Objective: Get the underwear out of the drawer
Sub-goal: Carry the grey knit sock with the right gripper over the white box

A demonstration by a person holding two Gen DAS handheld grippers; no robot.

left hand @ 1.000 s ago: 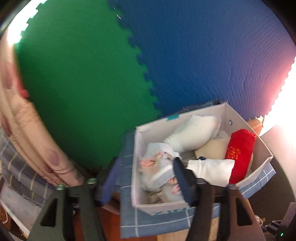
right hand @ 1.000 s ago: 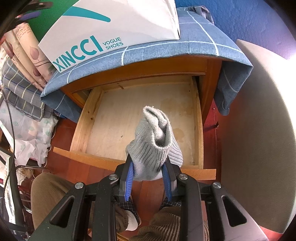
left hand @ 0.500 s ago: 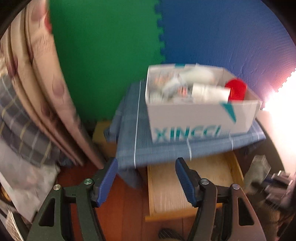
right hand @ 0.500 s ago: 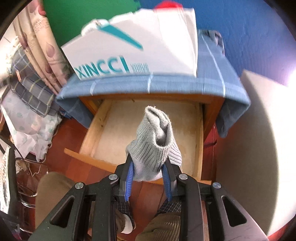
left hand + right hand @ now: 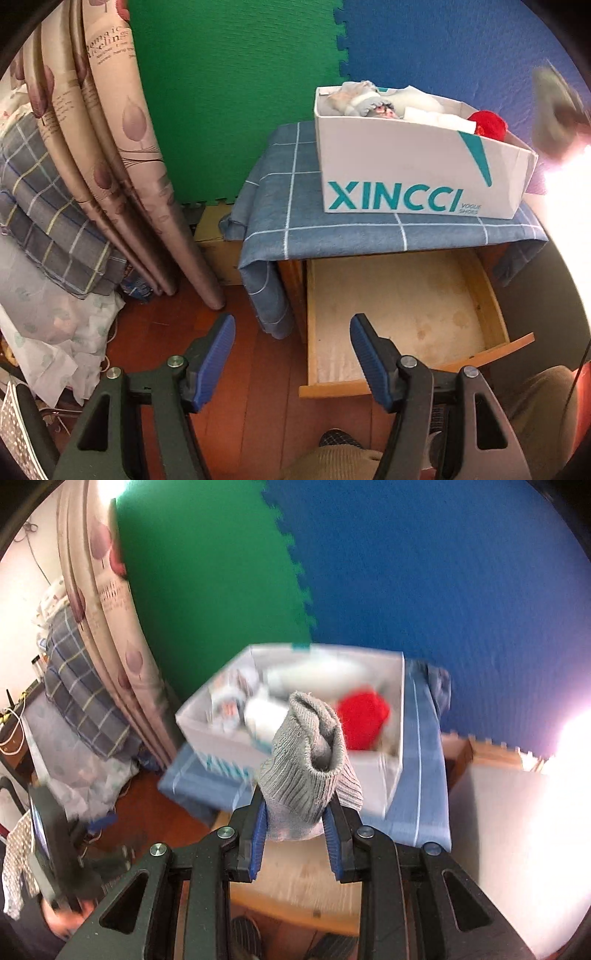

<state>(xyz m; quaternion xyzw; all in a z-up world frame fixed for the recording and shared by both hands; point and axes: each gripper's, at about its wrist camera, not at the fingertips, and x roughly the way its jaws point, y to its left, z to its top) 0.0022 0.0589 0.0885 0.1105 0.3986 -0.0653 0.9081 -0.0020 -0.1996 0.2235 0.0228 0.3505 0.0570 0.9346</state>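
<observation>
My right gripper (image 5: pixel 294 819) is shut on a rolled grey knitted garment (image 5: pixel 308 760), held up in front of the white shoe box (image 5: pixel 221 734), which is blurred in the right wrist view. The box (image 5: pixel 417 177) stands on the blue checked cloth (image 5: pixel 288 206) over the cabinet and holds rolled white, patterned and red (image 5: pixel 487 123) pieces. Below it the wooden drawer (image 5: pixel 399 321) stands pulled out with a bare bottom. My left gripper (image 5: pixel 291 328) is open and empty, low over the floor at the drawer's front left corner. A blurred grey shape (image 5: pixel 554 110) shows at the far right.
Rolled patterned mats (image 5: pixel 110 147) lean against the green and blue foam wall (image 5: pixel 236 92) on the left. Folded checked bedding (image 5: pixel 40 229) and plastic bags pile beside them. A cardboard box (image 5: pixel 214 240) sits by the cabinet. The person's knees (image 5: pixel 543 406) are at the bottom edge.
My right gripper rose with the grey garment from above the drawer to the height of the box. My left gripper dropped from over the box to low in front of the drawer.
</observation>
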